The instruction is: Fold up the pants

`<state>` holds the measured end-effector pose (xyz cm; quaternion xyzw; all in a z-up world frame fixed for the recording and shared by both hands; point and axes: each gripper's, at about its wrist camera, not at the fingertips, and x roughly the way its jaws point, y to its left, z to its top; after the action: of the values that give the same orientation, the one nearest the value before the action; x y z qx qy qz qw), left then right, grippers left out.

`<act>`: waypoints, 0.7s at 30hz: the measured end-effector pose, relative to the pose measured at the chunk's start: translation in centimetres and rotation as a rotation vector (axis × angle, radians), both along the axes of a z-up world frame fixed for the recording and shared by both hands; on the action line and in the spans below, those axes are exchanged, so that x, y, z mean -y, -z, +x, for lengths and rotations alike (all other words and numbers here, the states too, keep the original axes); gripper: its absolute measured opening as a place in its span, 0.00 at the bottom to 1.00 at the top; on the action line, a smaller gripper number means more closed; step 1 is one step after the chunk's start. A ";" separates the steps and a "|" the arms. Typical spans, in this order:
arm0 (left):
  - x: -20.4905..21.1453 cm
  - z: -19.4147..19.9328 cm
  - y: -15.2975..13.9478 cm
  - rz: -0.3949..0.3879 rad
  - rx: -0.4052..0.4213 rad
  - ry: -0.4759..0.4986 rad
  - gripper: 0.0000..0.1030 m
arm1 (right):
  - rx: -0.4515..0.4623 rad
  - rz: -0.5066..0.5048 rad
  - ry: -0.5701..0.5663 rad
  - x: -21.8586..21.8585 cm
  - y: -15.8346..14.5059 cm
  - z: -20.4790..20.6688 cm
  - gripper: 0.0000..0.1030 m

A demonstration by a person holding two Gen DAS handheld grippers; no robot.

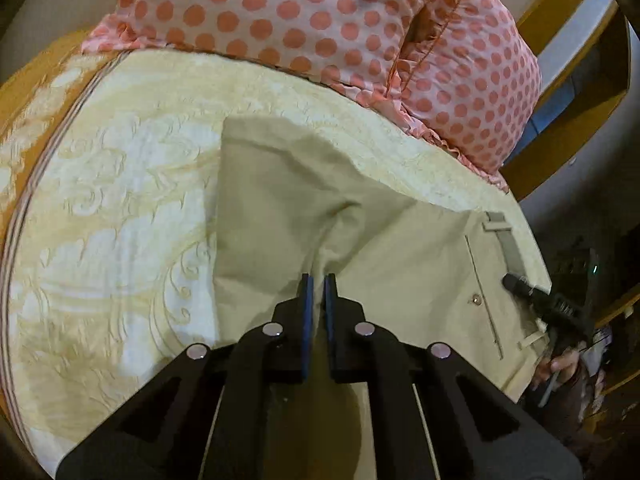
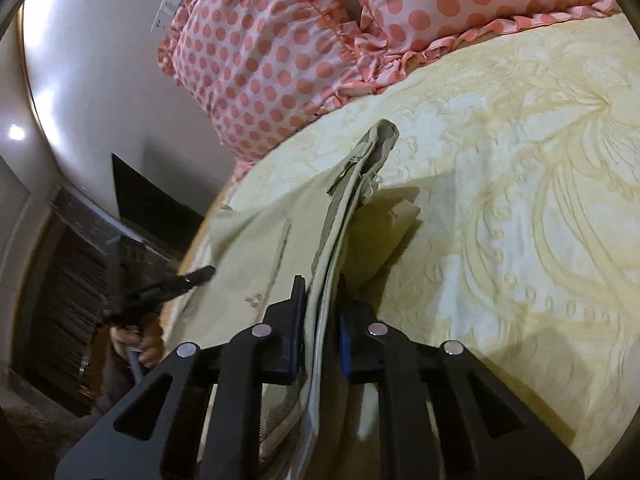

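While the pants (image 1: 320, 208) lie spread on the bedspread (image 1: 120, 200), the left gripper (image 1: 319, 280) has its two blue pads nearly together, pinching a raised ridge of beige cloth that puckers just ahead of its tips. Beyond that pinch the fabric runs flat to a folded edge, and farther on sit the pillows (image 1: 320, 12), pink with coral dots. Off to the left gripper's right, a pocket seam and button (image 1: 475, 300) show, with the other tool's dark tip resting by the waistband.

From the right wrist view, the right gripper (image 2: 322, 284) is clamped on the waistband (image 2: 340, 216), whose layered edge passes between its pads and rises ahead to a peak. To its left the pants drape down flat, where the left gripper (image 2: 200, 274) shows as a dark tip. To its right the bedspread (image 2: 520, 200) stretches away.
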<state>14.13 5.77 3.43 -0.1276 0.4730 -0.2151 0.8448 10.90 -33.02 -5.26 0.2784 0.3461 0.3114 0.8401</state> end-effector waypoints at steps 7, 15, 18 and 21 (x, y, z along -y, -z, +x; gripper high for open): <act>1.8 4.8 -2.4 0.104 0.096 0.016 0.02 | 0.059 -0.032 0.022 1.0 -3.8 5.2 0.10; 4.3 10.3 -3.1 0.154 0.110 0.029 0.05 | 0.039 -0.078 0.117 3.1 -3.8 10.4 0.10; 2.8 8.2 -3.4 0.122 0.141 0.005 0.22 | 0.019 -0.115 0.124 3.2 -3.1 10.1 0.10; 0.0 7.4 -3.7 0.049 0.135 -0.077 0.51 | -0.001 -0.100 0.126 3.5 -2.6 10.5 0.10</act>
<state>21.56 5.79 7.11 -0.1101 0.4148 -0.1790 0.8853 21.40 -36.50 -2.64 0.2573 0.3433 0.2401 0.8708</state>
